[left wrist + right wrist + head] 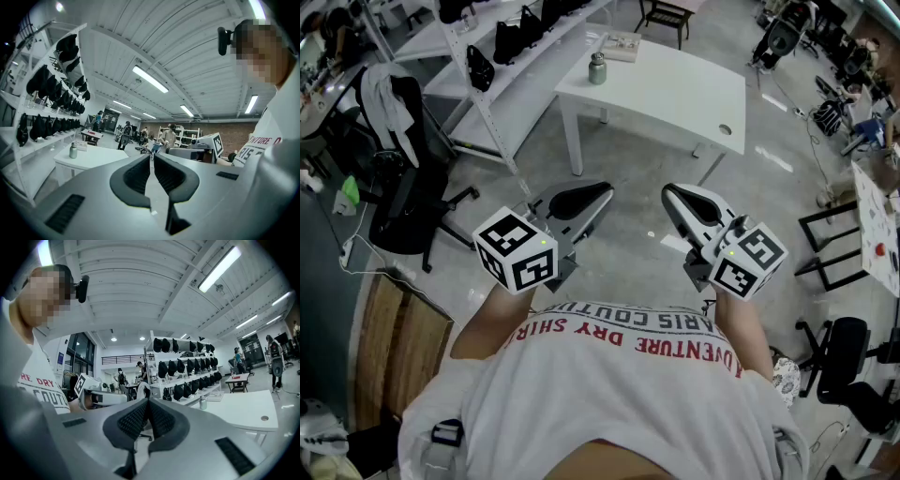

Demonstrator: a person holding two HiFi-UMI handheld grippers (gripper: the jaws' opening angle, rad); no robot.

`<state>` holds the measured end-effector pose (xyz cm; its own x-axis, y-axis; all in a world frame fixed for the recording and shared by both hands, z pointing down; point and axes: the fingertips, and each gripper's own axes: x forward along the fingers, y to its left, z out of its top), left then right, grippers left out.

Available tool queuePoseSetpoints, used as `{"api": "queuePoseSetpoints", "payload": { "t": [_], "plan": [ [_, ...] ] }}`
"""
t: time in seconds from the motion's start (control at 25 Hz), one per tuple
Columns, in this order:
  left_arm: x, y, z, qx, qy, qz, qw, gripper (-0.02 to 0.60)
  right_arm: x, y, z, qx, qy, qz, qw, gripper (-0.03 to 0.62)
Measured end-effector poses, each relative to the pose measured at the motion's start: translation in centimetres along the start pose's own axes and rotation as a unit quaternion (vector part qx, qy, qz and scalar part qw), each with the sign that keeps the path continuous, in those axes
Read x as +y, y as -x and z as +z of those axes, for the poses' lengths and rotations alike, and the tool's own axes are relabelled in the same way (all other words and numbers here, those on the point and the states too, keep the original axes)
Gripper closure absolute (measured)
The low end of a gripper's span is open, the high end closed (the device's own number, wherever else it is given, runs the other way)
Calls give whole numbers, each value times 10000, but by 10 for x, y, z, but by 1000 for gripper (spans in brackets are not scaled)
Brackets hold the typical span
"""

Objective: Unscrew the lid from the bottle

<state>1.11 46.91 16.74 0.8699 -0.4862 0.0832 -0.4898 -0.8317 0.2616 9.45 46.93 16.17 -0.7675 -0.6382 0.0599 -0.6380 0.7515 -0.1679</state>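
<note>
White counter (675,94) carried the bottle (597,68) in the head view, well apart from the left tool (602,192) and right tool (668,195). Left gripper view: jaws together, empty. Right gripper view: likewise closed on nothing.

My hands are hidden behind the left gripper (598,195) and right gripper (672,197), my legs are covered by my shirt (609,394), and the bottle (597,68) on the white table (675,94) is too small to tell its lid
</note>
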Motion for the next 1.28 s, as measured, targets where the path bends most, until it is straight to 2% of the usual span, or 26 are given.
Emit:
{"api": "queuePoseSetpoints", "payload": {
  "t": [0.4,0.64,0.84,1.0,1.28],
  "plan": [
    [27,19,-10,115,6,32,9999,532,7,-24,-14,-9,-59,-150,9999,569],
    [42,36,-22,110,7,63,9999,532,8,-33,-26,-53,91,-445,9990,565],
    [57,36,-39,133,153,136,9997,532,-4,-37,-40,-92,13,-585,9982,565],
    [73,31,-42,159,79,213,9996,532,-20,-51,-44,-137,1,-587,9982,565],
    [128,7,-40,173,99,409,9990,532,-72,-94,-46,-163,-40,-489,9987,566]
  ]
}}
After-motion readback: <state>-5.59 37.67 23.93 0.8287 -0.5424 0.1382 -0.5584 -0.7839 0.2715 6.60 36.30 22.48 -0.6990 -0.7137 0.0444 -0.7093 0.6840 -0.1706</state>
